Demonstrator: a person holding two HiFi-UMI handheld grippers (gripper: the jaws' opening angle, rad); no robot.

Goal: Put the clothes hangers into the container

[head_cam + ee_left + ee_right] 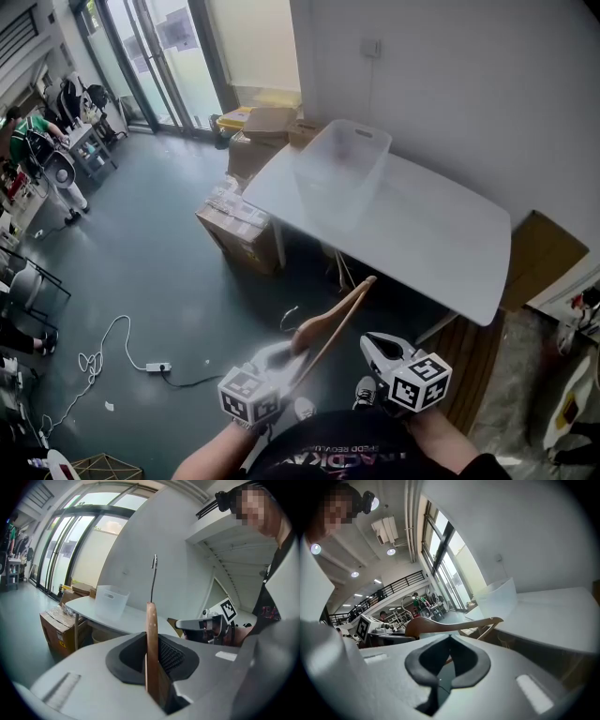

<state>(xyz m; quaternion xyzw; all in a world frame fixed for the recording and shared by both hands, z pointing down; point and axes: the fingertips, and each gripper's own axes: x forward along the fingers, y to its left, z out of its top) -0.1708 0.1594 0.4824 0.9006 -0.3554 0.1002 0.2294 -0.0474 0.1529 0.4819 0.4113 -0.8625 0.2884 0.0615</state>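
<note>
A wooden clothes hanger with a metal hook stands edge-on between the pads of my left gripper, which is shut on it low in the head view. Its long arm points up toward the white table. A clear plastic container stands on the table's far left end, well ahead of both grippers. My right gripper hovers just right of the hanger, with its jaws together and nothing between them. In the right gripper view the hanger crosses just beyond the jaws, apart from them.
Cardboard boxes sit on the floor left of the table, with more behind it. A white cable and power strip lie on the dark floor at left. A flat cardboard piece leans at right. A person stands far left.
</note>
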